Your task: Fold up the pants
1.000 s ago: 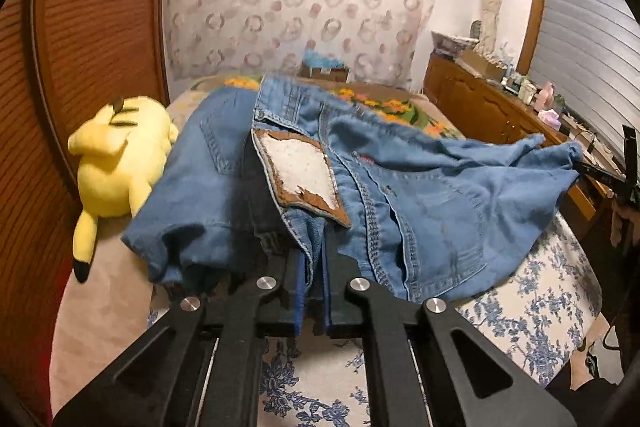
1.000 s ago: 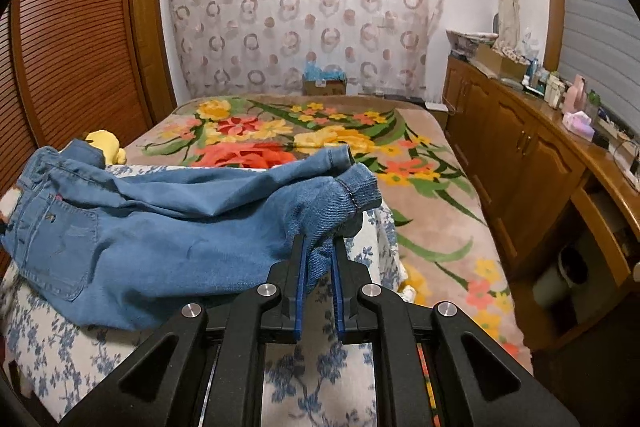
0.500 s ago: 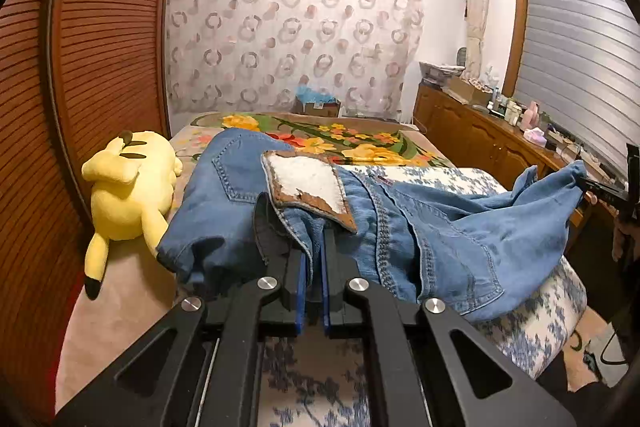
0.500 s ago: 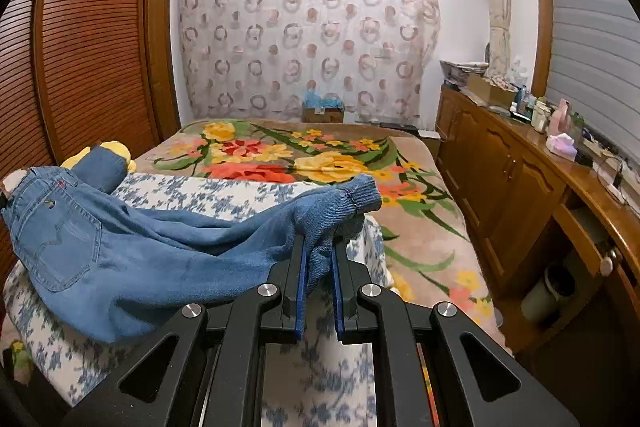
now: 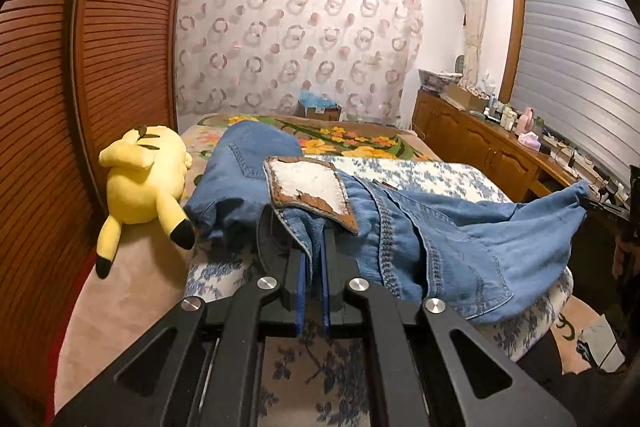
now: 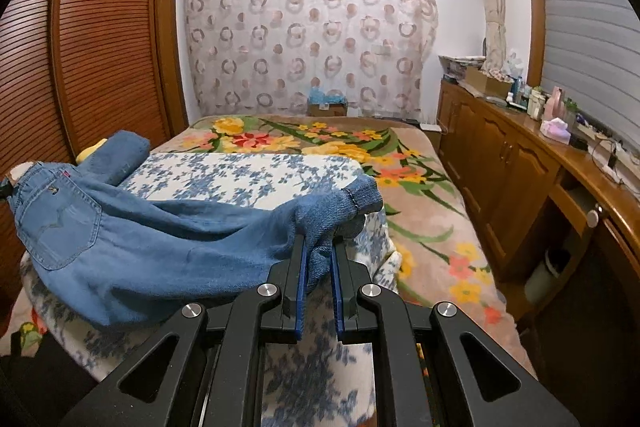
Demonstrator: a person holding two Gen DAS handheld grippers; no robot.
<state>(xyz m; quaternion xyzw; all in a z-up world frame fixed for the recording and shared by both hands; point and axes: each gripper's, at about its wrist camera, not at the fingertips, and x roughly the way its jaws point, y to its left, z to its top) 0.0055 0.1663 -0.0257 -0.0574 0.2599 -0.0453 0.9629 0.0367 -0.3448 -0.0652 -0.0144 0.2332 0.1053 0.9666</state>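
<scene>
A pair of blue denim pants (image 5: 460, 239) hangs stretched across the near end of a blue-flowered white cover (image 5: 432, 175) on the bed. My left gripper (image 5: 316, 247) is shut on the waistband, just under the worn leather patch (image 5: 308, 187). In the right wrist view the same pants (image 6: 140, 243) run leftward from my right gripper (image 6: 319, 247), which is shut on the leg hems (image 6: 340, 203). The back pocket (image 6: 60, 219) faces that camera. The far end of the pants in the left wrist view ends at the other gripper (image 5: 600, 205).
A yellow plush toy (image 5: 144, 179) lies at the bed's left edge beside the slatted wooden doors (image 5: 80, 87). A floral blanket (image 6: 400, 163) covers the far bed. Wooden cabinets (image 6: 520, 167) with bottles line the right wall. A cardboard box (image 6: 326, 105) sits by the curtain.
Both grippers have drawn back toward the foot of the bed with the pants, which now lie more stretched and lower. More of the flowered cover shows behind the denim.
</scene>
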